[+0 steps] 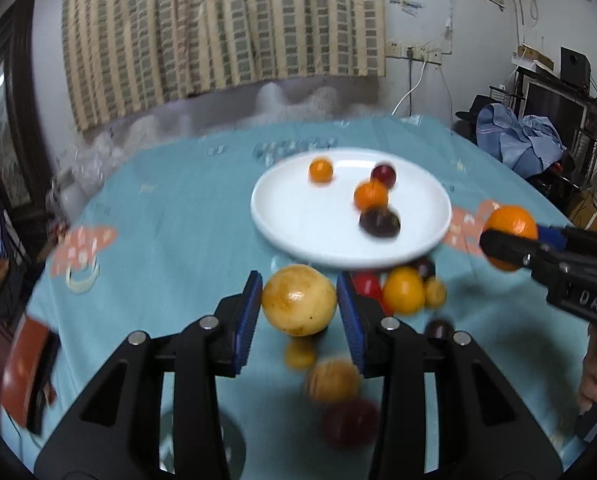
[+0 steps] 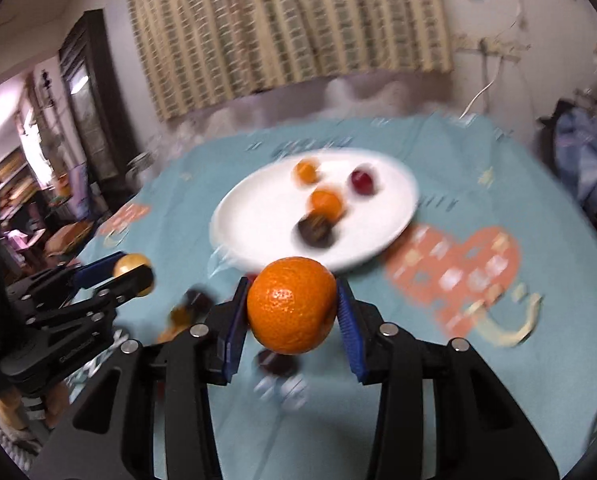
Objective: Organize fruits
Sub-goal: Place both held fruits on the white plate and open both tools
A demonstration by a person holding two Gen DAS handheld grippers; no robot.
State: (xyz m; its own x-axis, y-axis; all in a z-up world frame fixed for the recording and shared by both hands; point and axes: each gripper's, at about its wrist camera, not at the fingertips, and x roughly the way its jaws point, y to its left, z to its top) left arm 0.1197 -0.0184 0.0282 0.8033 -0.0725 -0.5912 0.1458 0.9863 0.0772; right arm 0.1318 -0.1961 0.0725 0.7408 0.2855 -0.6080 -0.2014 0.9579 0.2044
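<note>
Blue-clothed bench point(image 1: 178, 220) below: my left tongs point(image 1: 298, 304) clench a yellow fruit point(image 1: 298, 300), right tongs point(image 2: 292, 306) an orange point(image 2: 292, 304); I'd lower both gently onto the white plate point(image 1: 298, 216).

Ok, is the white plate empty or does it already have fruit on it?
Not empty. The white plate holds four small fruits: two orange, two dark red, grouped toward its right half in the left wrist view.

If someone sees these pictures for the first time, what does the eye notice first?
First, the two held fruits: the left gripper clamps a yellow fruit, the right gripper an orange. Beyond them a white plate on the blue tablecloth holds four small fruits.
</note>
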